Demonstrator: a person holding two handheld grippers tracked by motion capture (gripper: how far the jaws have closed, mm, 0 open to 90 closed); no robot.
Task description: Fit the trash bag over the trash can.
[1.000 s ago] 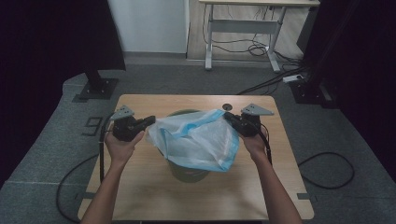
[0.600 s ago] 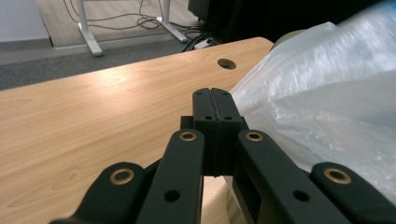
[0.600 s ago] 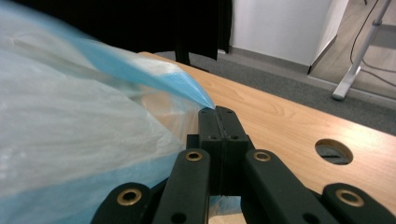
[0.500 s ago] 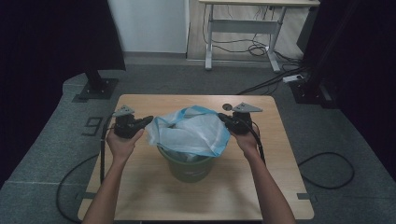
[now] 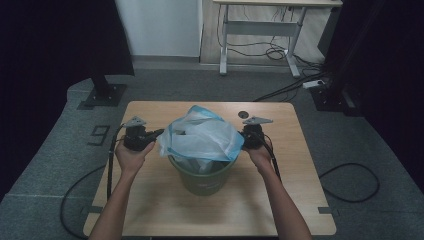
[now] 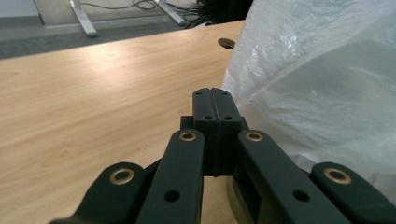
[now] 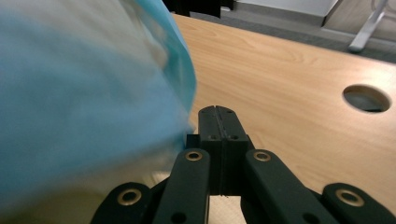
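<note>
Crinkly plastic bag [image 5: 202, 135] – round green bin [image 5: 202, 177]

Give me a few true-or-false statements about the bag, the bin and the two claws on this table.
1. A green bin stands on the wooden table. True.
2. The plastic bag lies flat on the table beside the bin. False: it bulges over the bin's mouth, stretched between the two claws.
3. The left claw has its jaws pressed together. True.
4. The right claw stands wide open. False: its jaws are closed against each other, right beside the bag's blue edge.
5. The table has a round hole near its far edge. True.
6. The bin lies tipped on its side. False: it stands upright.
</note>
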